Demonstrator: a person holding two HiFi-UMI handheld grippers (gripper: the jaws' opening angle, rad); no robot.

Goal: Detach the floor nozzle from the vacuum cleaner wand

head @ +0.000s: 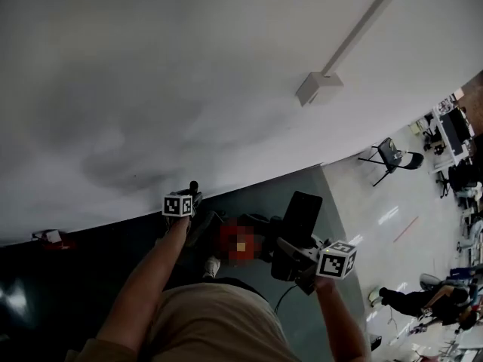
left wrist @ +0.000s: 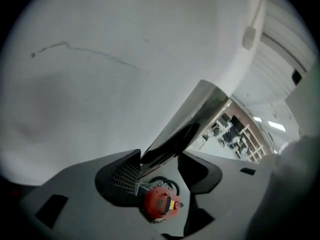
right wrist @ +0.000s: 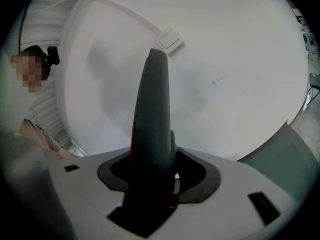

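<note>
By white wall (head: 151, 89), R claw (right wrist: 155, 176) clamps floor nozzle (right wrist: 152, 109); L claw (left wrist: 160, 171) wide, wand (left wrist: 195, 114) between.

Your marker cubes (head: 179, 205) show black squares on white, and your shirt (head: 204, 323) is tan. Your left tongs (left wrist: 161, 171) are grey with black pads, and the wand (left wrist: 195, 116) there is mirror-bright silver, the vacuum body (left wrist: 160, 204) red. Your right tongs (right wrist: 150, 176) are pale grey, and the nozzle (right wrist: 152, 119) is dark grey, edged red.

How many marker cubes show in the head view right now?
2 marker cubes: one at lower centre, one at lower right. None seems hidden.
</note>
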